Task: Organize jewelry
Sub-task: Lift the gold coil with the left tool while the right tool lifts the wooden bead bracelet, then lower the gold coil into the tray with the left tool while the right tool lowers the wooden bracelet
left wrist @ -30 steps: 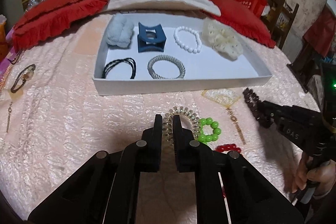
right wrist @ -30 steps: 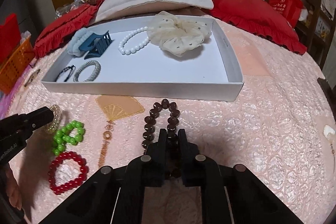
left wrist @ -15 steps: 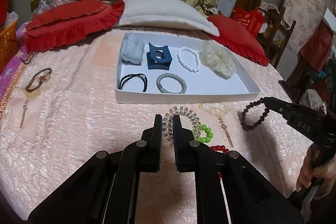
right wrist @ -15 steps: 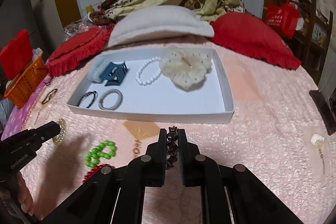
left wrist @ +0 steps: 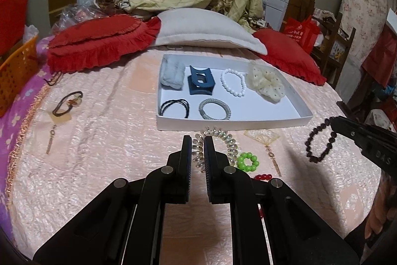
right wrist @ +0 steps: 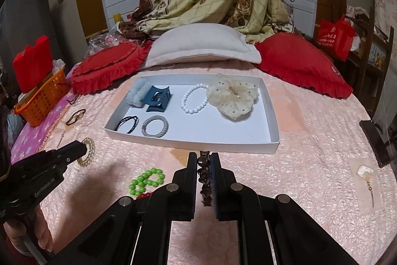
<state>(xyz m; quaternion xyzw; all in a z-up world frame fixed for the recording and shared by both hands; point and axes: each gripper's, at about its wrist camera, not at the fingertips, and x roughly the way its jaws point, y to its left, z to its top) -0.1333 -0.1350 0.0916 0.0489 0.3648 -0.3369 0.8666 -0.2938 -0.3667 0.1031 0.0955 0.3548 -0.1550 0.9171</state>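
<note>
My left gripper (left wrist: 197, 140) is shut on a clear spiral coil hair tie (left wrist: 218, 140), lifted above the pink bedspread. In my right gripper (right wrist: 204, 157) hangs a dark brown bead bracelet (right wrist: 204, 178), gripped tight; from the left wrist view it dangles (left wrist: 320, 143) off that gripper's tip. Just beyond both sits a white tray (left wrist: 248, 123) holding a black hair tie (left wrist: 175, 107), a grey band (left wrist: 214, 109), a blue claw clip (left wrist: 200, 83), a white bead bracelet (left wrist: 233, 82), a cream scrunchie (left wrist: 266, 83) and a pale blue scrunchie (left wrist: 172, 75).
On the bedspread below lie a green bead bracelet (right wrist: 146, 180), a red bead bracelet (left wrist: 263, 176), a fan-shaped earring (left wrist: 263, 137) and, at left, a brown bracelet (left wrist: 68, 103). Pillows (left wrist: 99, 41) line the far side; an orange basket (right wrist: 42, 101) stands left.
Both grippers have risen away from the bed with their pieces; the brown bracelet left the bedspread and now hangs free. The tray looks smaller and farther below.
</note>
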